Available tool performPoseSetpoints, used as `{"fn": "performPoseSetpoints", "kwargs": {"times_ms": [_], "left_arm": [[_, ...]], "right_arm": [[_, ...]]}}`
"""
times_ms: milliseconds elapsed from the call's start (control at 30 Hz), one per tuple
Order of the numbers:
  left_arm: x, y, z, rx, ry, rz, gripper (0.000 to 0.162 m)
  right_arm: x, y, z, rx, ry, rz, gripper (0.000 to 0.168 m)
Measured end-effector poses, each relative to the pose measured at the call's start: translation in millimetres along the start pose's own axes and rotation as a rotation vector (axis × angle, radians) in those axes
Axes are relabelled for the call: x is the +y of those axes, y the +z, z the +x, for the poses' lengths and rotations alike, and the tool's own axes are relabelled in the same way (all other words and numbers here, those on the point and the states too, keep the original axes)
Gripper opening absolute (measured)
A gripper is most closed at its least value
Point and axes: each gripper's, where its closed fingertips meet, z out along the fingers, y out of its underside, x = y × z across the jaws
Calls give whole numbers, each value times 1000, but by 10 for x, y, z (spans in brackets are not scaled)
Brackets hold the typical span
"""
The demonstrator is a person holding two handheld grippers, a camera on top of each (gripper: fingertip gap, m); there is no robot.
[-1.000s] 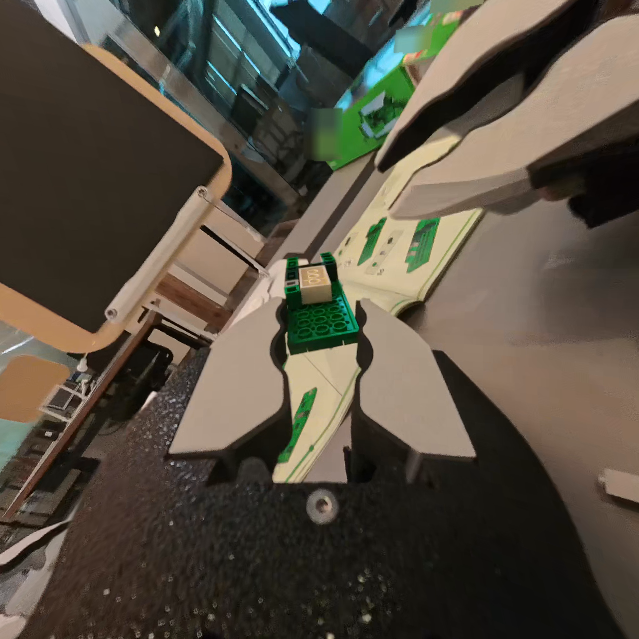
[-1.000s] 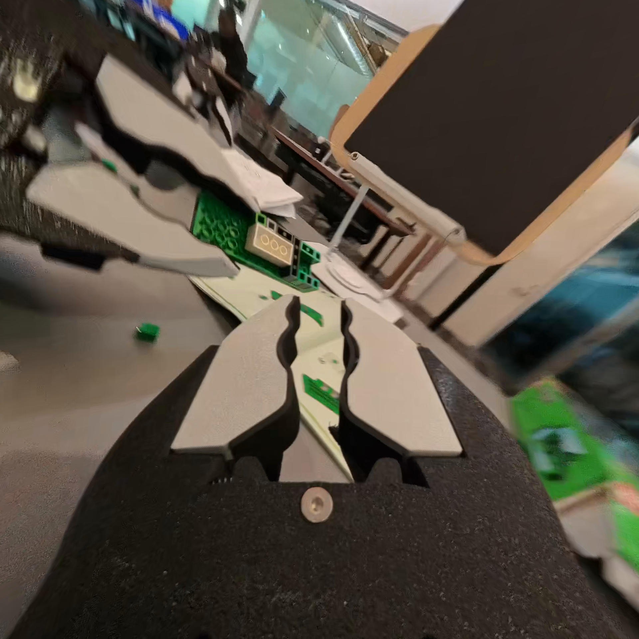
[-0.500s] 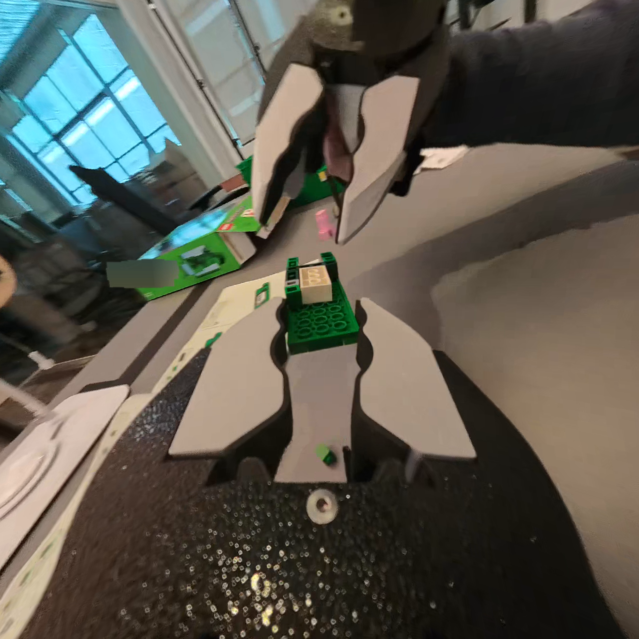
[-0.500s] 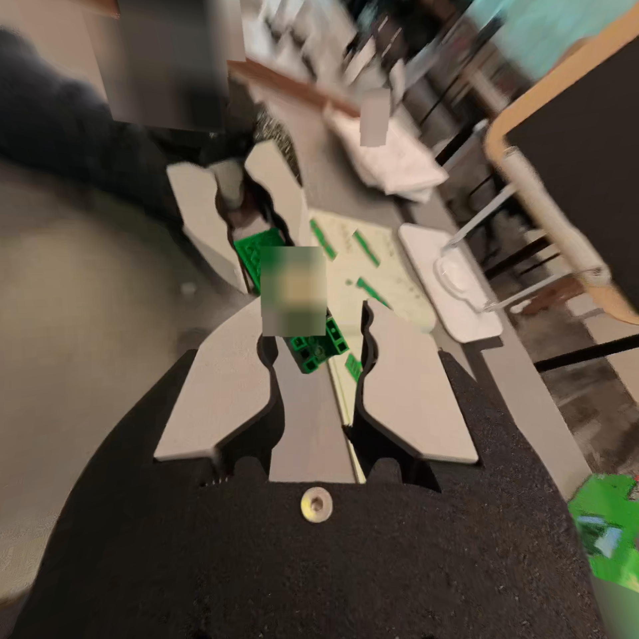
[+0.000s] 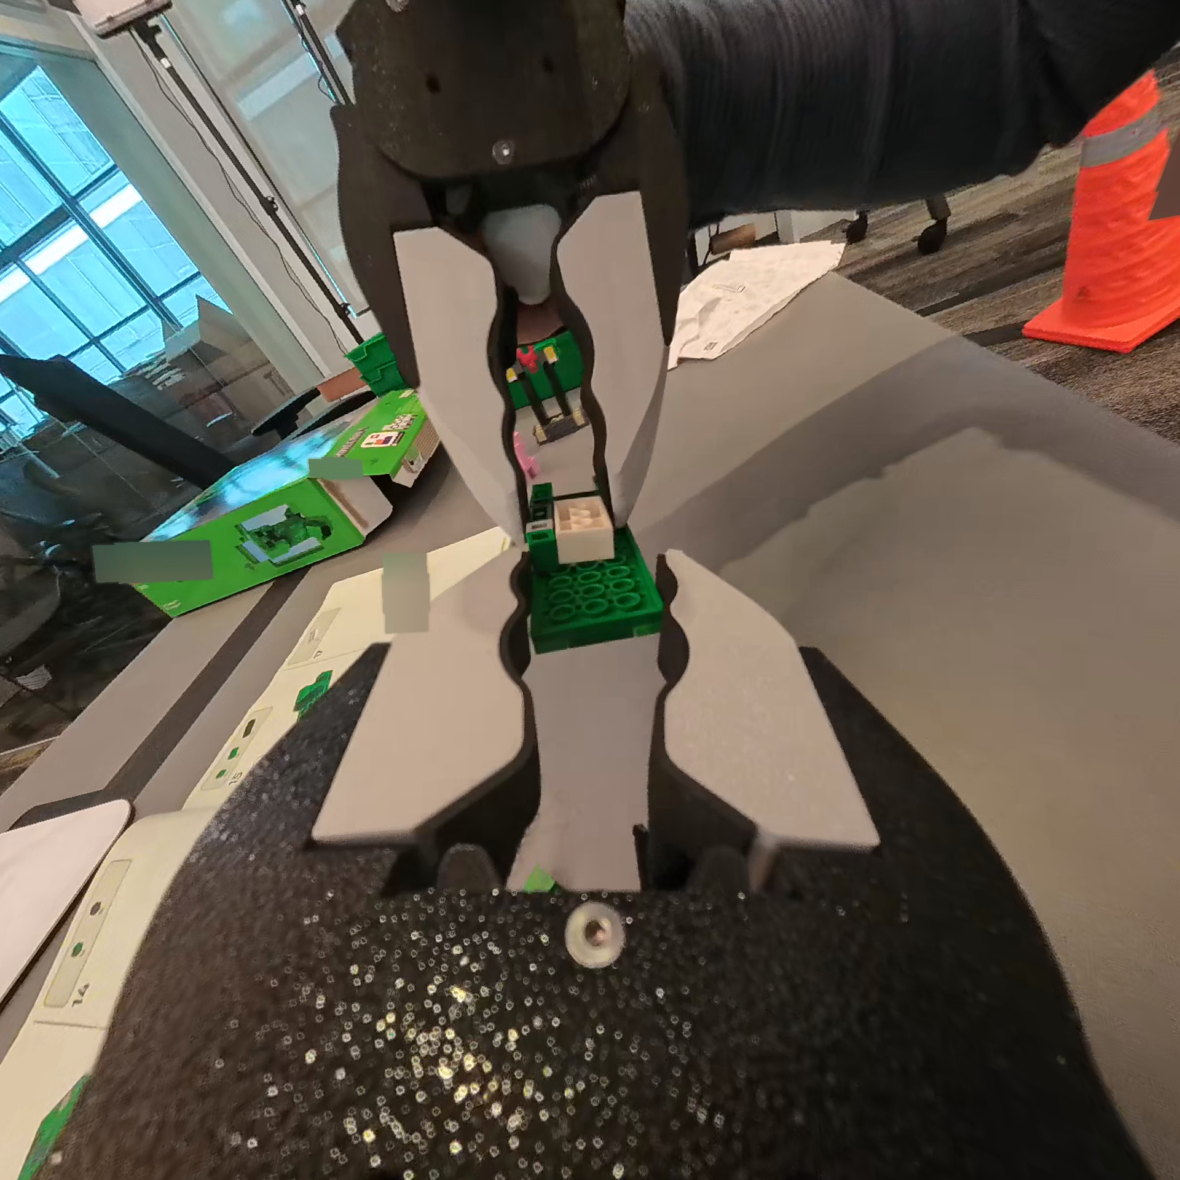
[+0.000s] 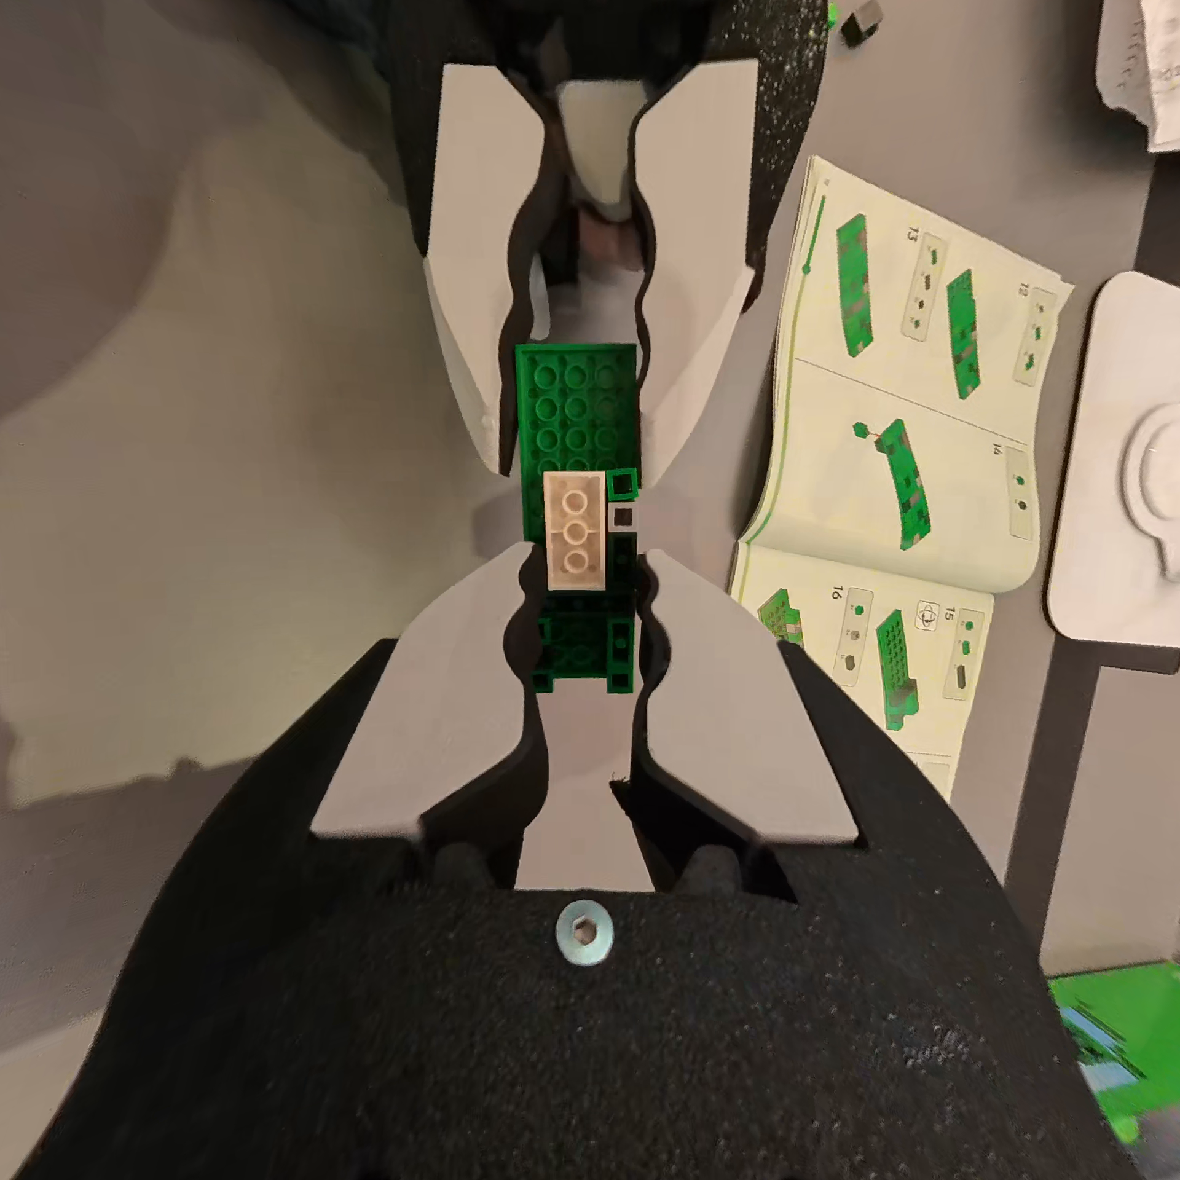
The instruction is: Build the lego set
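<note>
Between both grippers, studded green plastic plate (image 6: 578, 421): left gripper (image 5: 590, 590) clamps its twelve-o'clock end, right gripper (image 6: 582, 574) clenches the six-o'clock end by the smooth tan brick (image 6: 574, 530).

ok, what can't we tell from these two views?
- Right wrist view: whether the right gripper jaws press the green assembly or only flank it; contact too fine to see.
- Left wrist view: small green bit, blurred, half hidden by the left gripper body.
- Right wrist view: green box, blurred and cut by the corner.
</note>
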Motion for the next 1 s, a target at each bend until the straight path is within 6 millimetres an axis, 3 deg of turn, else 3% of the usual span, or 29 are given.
{"fn": "performPoseSetpoints", "kwargs": {"times_ms": [433, 533, 1000], "left_arm": [[-4, 2, 3, 4, -13, 5, 37], [-26, 12, 23, 18, -20, 18, 37], [17, 46, 54, 30, -11, -8, 37]], "right_arm": [[13, 2, -15, 0, 2, -29, 25], [-61, -8, -2, 9, 27, 25, 33], [-16, 38, -77, -3, -47, -42, 25]]}}
